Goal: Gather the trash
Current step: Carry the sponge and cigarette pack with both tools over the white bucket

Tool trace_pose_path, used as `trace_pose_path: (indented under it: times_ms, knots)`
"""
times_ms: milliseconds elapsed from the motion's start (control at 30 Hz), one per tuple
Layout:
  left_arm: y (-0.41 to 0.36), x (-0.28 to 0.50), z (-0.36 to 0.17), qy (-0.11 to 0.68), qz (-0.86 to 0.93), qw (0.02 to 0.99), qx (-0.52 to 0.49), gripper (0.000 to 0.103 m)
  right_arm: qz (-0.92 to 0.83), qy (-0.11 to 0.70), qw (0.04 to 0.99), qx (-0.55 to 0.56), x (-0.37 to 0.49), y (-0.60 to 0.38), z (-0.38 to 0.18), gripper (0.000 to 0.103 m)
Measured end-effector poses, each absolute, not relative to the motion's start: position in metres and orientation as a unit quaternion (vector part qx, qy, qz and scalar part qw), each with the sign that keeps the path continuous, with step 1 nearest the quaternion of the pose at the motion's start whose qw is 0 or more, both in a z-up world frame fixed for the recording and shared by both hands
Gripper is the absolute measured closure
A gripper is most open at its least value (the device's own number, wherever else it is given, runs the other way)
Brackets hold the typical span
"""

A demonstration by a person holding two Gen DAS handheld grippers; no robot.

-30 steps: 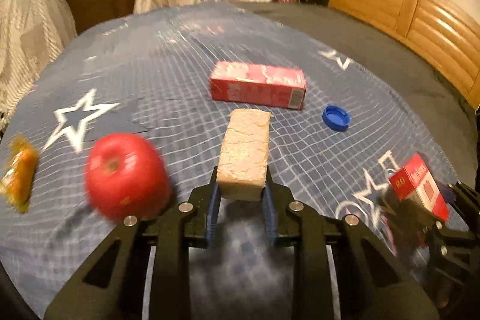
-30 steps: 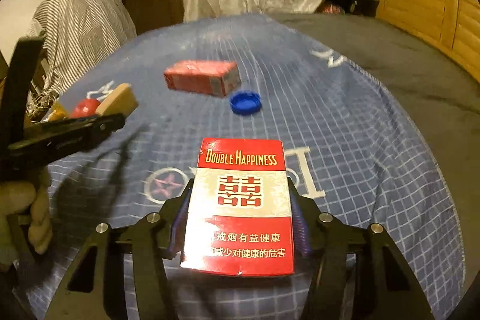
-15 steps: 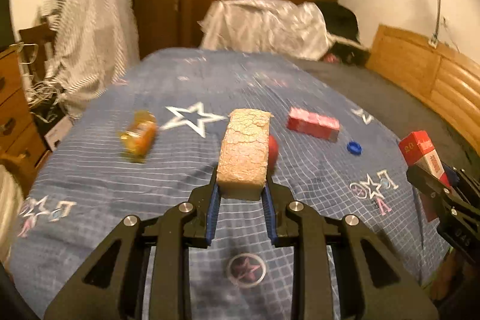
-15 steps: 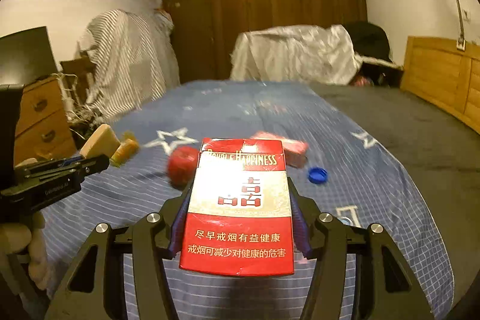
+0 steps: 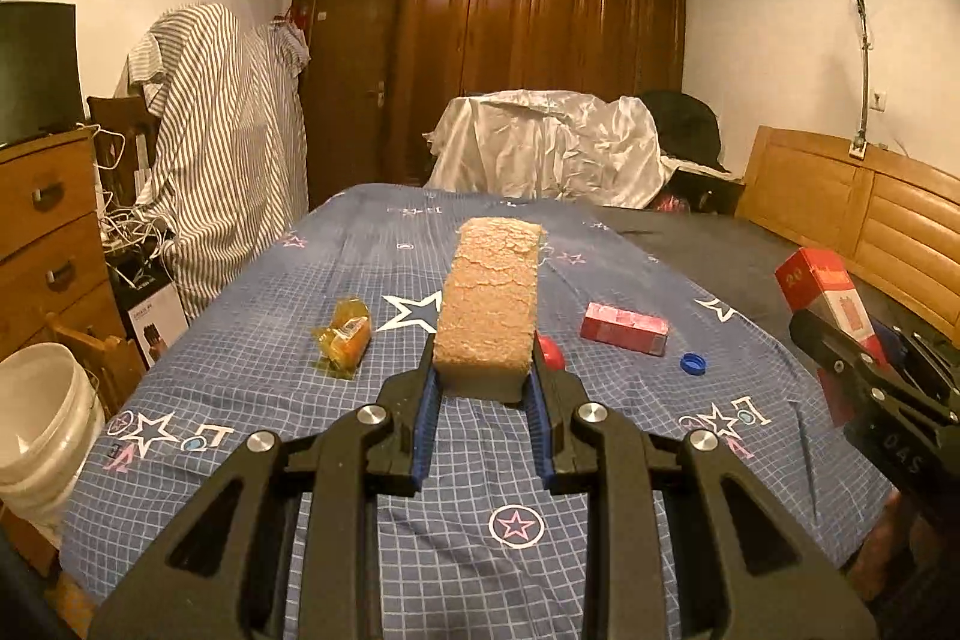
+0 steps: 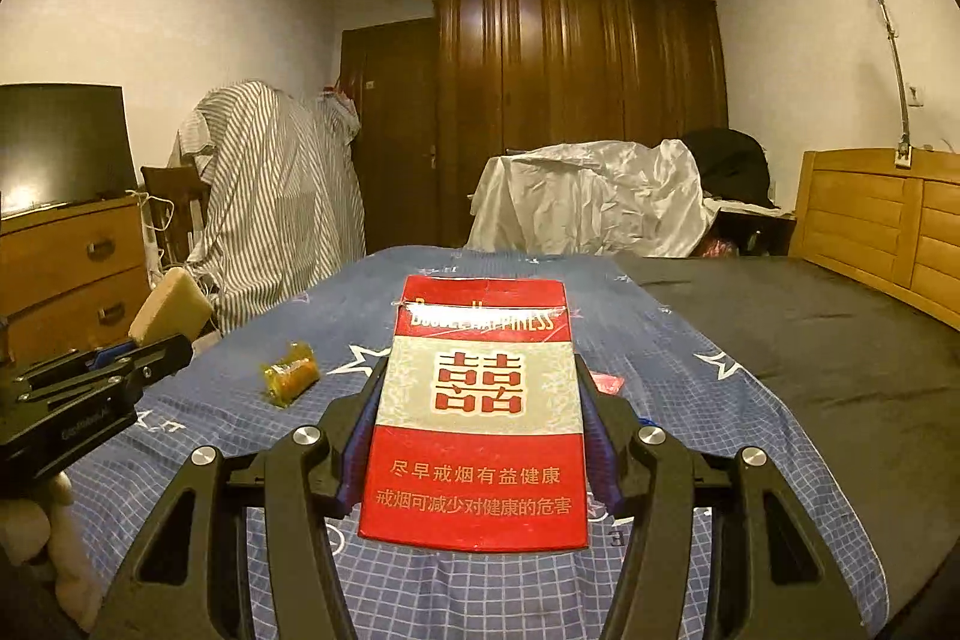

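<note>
Left wrist view: I hold a sponge, and my other gripper holds a red box.

My left gripper is squeezed tight on the tan sponge, which sticks up above the blue bed cover. My right gripper pinches the red cigarette box by its two sides. Both are up in the air over the bed. Down on the cover lie a yellow wrapper, a flat red carton, a blue bottle cap near the carton, and something round and red half hidden behind my finger. A white bucket stands on the floor beside the bed.
</note>
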State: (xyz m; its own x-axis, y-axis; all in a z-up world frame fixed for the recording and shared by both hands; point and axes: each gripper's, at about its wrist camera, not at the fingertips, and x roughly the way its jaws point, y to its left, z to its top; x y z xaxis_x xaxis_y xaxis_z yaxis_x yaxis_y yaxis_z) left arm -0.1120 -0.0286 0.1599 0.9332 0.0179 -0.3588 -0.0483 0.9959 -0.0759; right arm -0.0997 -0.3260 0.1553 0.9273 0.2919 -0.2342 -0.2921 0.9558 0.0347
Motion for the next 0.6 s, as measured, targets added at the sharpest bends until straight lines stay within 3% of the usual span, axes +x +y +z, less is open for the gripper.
trace_pose_path:
  times_ms: [600]
  knots:
    - [-0.016,-0.119,0.168,0.182,0.027,0.982,-0.048,0.079,0.175,0.128,0.976,-0.008,-0.094,-0.318,0.162,0.045]
